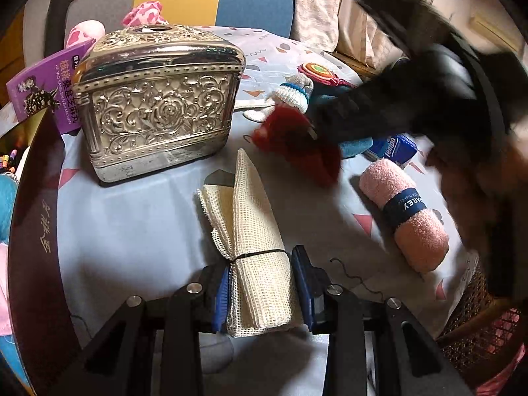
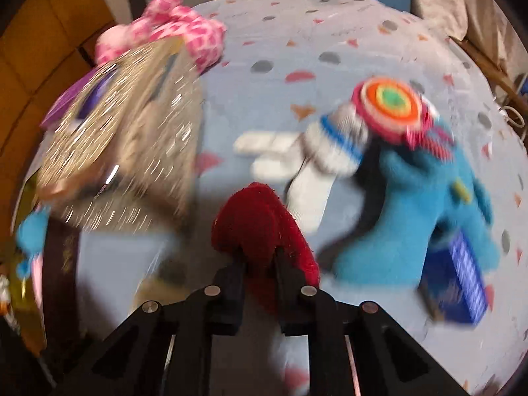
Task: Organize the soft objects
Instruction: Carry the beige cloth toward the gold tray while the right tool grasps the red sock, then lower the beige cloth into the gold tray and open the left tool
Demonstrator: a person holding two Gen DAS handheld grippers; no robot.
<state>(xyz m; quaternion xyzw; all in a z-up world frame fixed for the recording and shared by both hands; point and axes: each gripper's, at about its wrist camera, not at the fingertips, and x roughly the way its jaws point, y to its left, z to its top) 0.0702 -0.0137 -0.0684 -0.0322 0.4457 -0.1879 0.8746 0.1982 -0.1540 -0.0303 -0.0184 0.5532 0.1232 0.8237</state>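
My left gripper is shut on a folded cream mesh cloth, tied with a black band, whose far end lies on the table. In the right wrist view my right gripper is shut on a dark red fuzzy soft item, pinched between its fingers just above the table. The left wrist view shows that red item too, under the blurred black right gripper. A rolled pink towel with a navy band lies to the right. A blue plush and a white knit piece lie beyond.
An ornate silver metal box stands on the patterned tablecloth at the left. A purple packet, a pink spotted plush, a rainbow disc toy and a blue tissue pack surround it. A wicker basket sits at the lower right.
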